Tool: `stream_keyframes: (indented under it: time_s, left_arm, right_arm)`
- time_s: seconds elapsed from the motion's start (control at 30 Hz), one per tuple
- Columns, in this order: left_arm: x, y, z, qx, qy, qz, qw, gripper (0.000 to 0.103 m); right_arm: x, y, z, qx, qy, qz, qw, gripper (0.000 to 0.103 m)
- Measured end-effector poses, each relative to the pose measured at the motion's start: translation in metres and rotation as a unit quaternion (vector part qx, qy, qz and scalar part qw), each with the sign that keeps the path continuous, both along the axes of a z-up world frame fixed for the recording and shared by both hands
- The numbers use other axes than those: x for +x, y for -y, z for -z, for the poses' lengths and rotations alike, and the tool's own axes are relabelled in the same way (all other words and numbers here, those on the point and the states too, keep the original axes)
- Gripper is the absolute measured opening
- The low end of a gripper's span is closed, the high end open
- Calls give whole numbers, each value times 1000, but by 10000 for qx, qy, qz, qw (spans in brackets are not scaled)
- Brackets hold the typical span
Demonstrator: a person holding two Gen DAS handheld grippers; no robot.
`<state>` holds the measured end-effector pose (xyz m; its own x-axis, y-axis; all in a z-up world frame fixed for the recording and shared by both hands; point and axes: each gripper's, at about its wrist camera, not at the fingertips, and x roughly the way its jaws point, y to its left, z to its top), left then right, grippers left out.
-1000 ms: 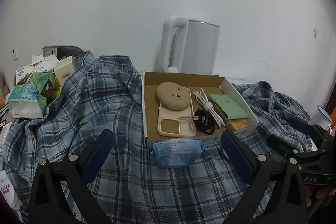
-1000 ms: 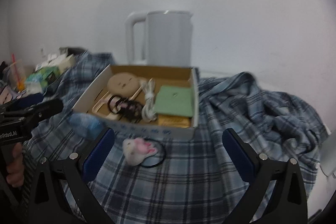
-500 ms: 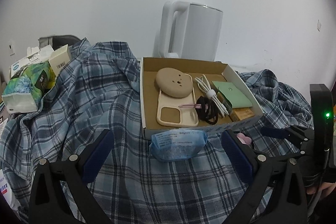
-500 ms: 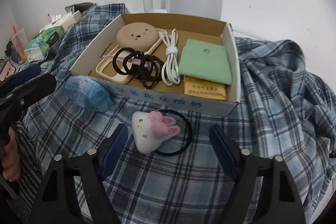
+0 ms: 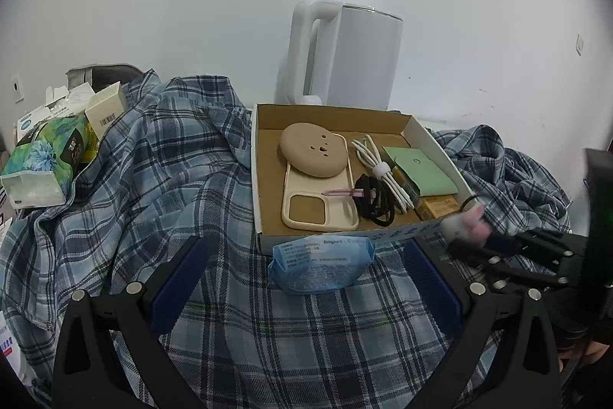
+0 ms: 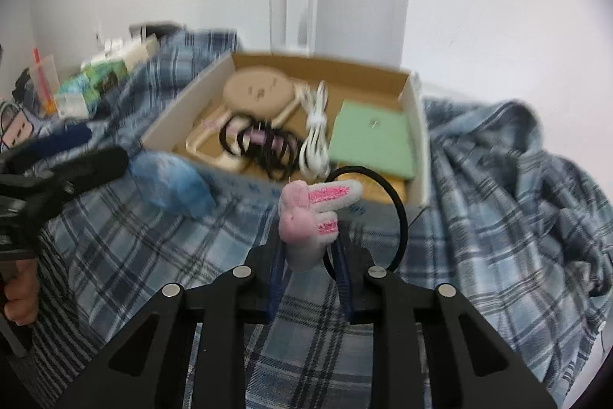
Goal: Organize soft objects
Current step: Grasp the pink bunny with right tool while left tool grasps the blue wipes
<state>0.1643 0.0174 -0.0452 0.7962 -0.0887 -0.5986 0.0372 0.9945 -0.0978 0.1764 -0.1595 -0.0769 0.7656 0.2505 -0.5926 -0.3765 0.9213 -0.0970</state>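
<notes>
The soft, light plush bunny hair tie (image 6: 306,221) is pinched by the right tongs (image 6: 310,255), just closed; the left tongs (image 5: 302,255) are spread.

Probably a home corner: white kettle (image 5: 356,56) ahead by bare wall, plaid shirt (image 5: 161,179) spread beneath, tissue pack (image 5: 46,156) left.

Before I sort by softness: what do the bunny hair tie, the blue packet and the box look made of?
Bunny hair tie: fuzzy plush on a black loop, probably elastic.
Blue packet: thin crinkled plastic film, slightly glossy, printed.
Box: stiff cardboard, matte brown inside, white printed outside.
</notes>
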Motion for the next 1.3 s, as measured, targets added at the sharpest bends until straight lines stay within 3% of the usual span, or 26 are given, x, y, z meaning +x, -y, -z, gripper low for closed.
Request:
stream_keyframes:
  time_s: [0.17, 0.53, 0.83, 0.97, 1.3]
  left_arm:
    - [0, 0, 0, -7, -19, -11, 10000, 103]
    - [3, -1, 2, -23, -139, -8, 9999, 103]
    - [28, 16, 14, 321, -933, 391, 9944, 103]
    - [46, 19, 24, 499, -1304, 218, 9900, 103]
    - [58, 7, 39, 17, -1576, 228, 9872, 101]
  right_arm:
    - [-17, 6, -13, 110, 580, 127, 9982, 23]
    - [-15, 5, -13, 54, 547, 107, 9984, 23]
    - [-16, 7, -14, 145, 537, 97, 9984, 23]
    - [-17, 7, -15, 169, 525, 87, 9984, 23]
    - [-15, 6, -14, 176, 429, 38, 9989, 23]
